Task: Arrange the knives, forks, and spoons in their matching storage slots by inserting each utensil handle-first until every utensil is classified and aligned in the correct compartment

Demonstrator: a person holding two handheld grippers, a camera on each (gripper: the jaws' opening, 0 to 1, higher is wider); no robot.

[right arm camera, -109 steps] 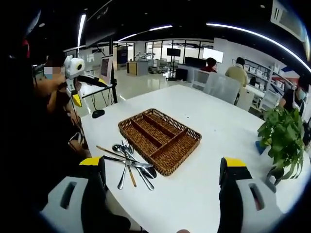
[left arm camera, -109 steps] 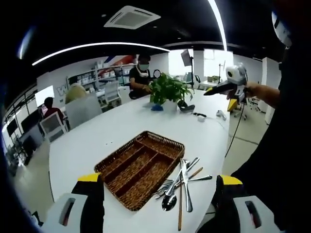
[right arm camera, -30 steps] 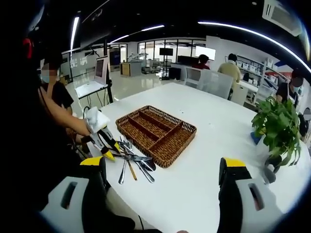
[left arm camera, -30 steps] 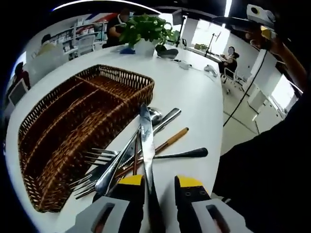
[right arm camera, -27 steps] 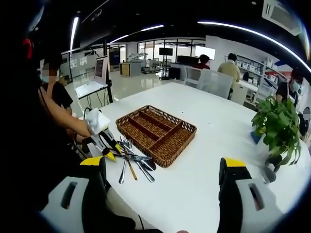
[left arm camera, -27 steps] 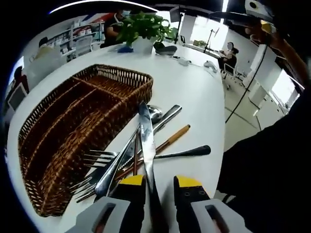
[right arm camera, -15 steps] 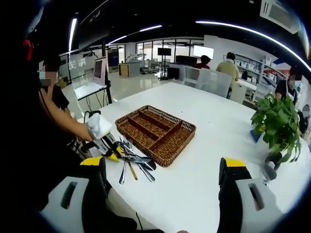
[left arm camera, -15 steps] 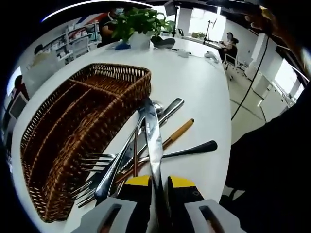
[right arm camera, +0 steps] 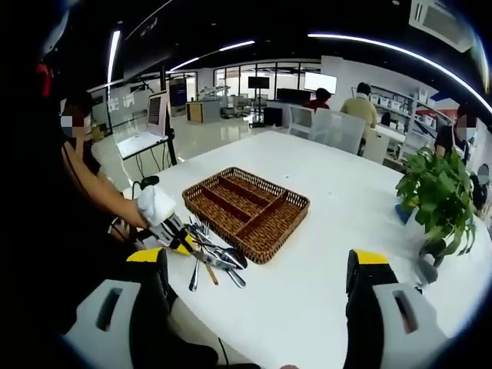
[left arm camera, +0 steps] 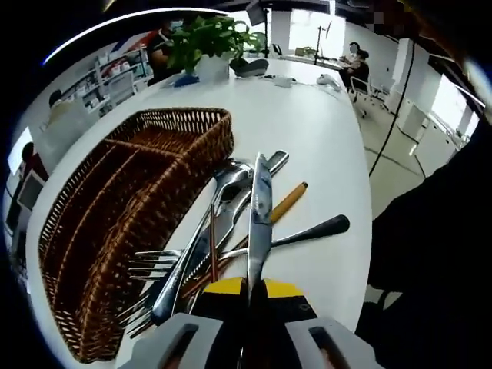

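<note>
The knife (left arm camera: pixel 259 206) looks like polished steel: stiff, fairly light, prob. slippery, so a narrow pinch could let it swivel. It is best held on the handle, a bit back from the blade, which suits handle-first insertion only if it gets turned round (a judgement, not a thing seen). The left gripper (left arm camera: pixel 247 290) has its jaws closed on the knife's near end, blade pointing away over the pile of forks (left arm camera: pixel 154 265) and spoons (left arm camera: pixel 231 175) lying on the white surface (left arm camera: pixel 307 138), just beside the wicker tray (left arm camera: pixel 115 207). The left gripper sits low, angled down toward the surface. In the right gripper view the right gripper (right arm camera: pixel 257 280) is held back, well apart from the tray (right arm camera: pixel 246 211), jaws wide open w/ nothing between.
</note>
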